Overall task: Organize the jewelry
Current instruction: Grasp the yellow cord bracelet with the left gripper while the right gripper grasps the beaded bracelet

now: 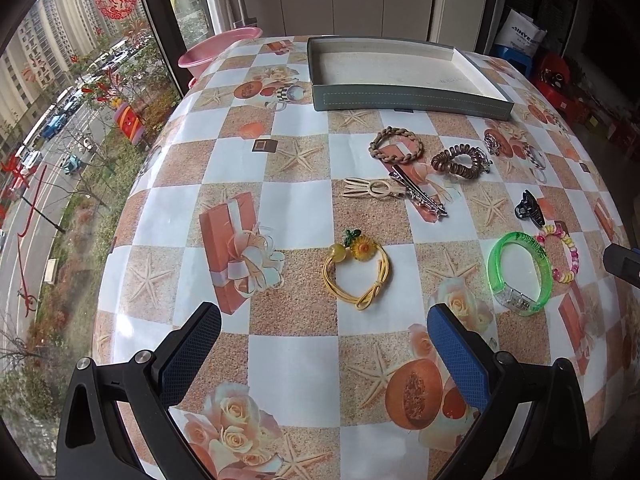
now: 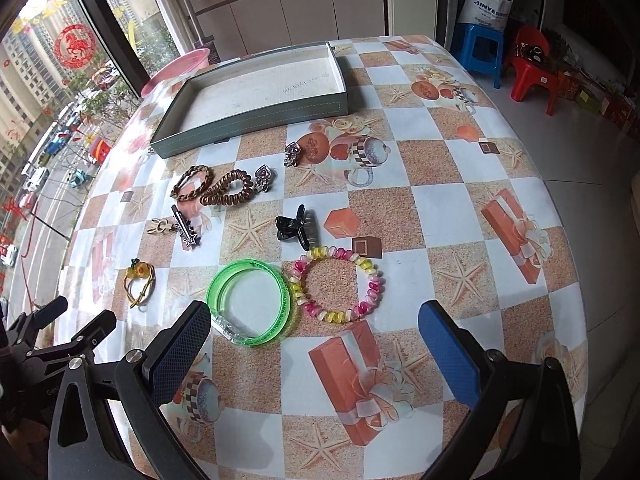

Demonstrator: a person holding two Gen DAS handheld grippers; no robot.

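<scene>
Silver clip [image 1: 420,194] long axis diagonal, crossing cream clip [image 1: 370,189] tip.

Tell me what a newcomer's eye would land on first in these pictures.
The bright green bangle stands out, lying near the table's front edge and touching a pink and yellow coil bracelet on its right. Behind the scattered hair ties and clips, an empty grey tray sits at the far side. Both grippers, left and right, hover open.

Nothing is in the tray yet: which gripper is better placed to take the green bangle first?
Probably the right gripper: open, with the green bangle just ahead by its left finger. From the left gripper, it lies off to the right.
</scene>
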